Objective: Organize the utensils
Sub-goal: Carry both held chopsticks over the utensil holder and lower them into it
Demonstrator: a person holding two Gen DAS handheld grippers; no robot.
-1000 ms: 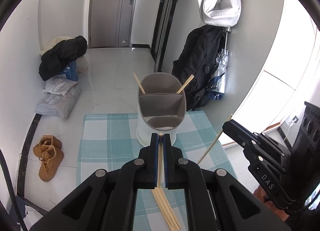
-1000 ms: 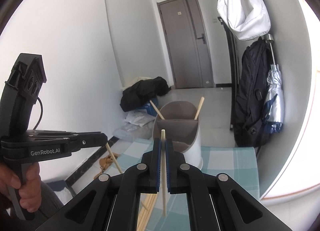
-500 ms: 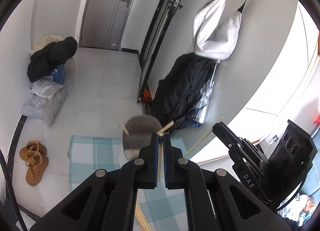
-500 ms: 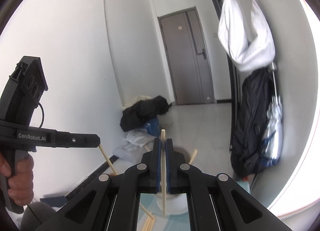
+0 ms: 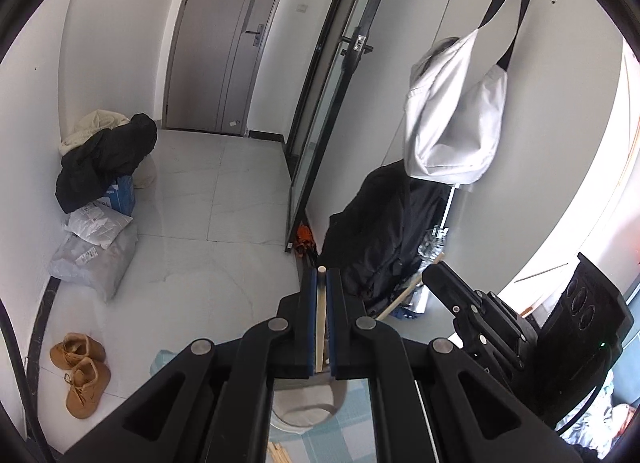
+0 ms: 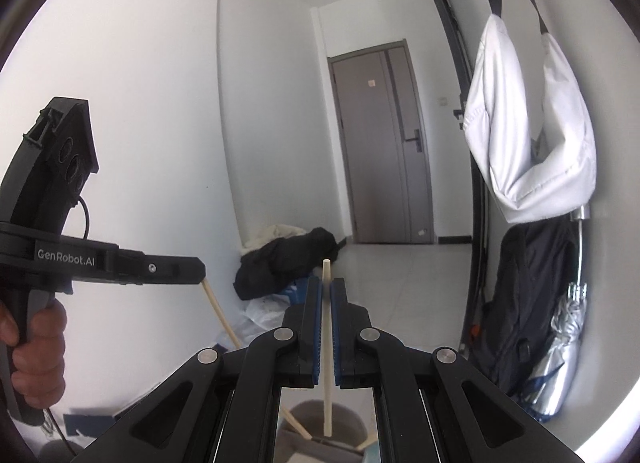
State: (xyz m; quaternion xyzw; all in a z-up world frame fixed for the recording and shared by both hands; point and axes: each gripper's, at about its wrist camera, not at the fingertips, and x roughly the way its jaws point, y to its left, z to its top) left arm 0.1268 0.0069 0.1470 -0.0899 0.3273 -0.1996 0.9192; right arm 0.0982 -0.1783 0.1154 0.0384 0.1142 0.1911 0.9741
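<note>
Closest in the left wrist view, the left gripper (image 5: pixel 319 283) is clamped on a pale wooden chopstick (image 5: pixel 320 319) that stands between its blue-lined pads, its round tip just clear of the fingertips. Directly below, between the black linkages, sits the grey utensil holder (image 5: pixel 310 403) on a teal checked cloth (image 5: pixel 344 429), with a few more loose chopsticks (image 5: pixel 280 453) lying on the cloth at the bottom edge. To the right in the same view the right gripper (image 5: pixel 430 275) shows side on, pinching a second chopstick (image 5: pixel 400 297) that slants down and to the left from its tip. In the right wrist view that gripper's pads are closed on this stick, which runs upright between them and ends low over the holder's rim, where two other sticks lean in the compartments (image 6: pixel 296 429). At the left of that view a hand (image 6: pixel 36 351) grips the handle of the left tool, and its chopstick slopes down from the nose. Farther off lie tan boots (image 5: pixel 82 375) on the white tile floor, grey parcels (image 5: pixel 94 251) and a heap of dark clothing (image 5: pixel 104 163) against the wall. Beyond hang a black backpack (image 5: pixel 384 223) and a white bag (image 5: pixel 452 119), and at the far end stands a grey door (image 5: pixel 224 47).
</note>
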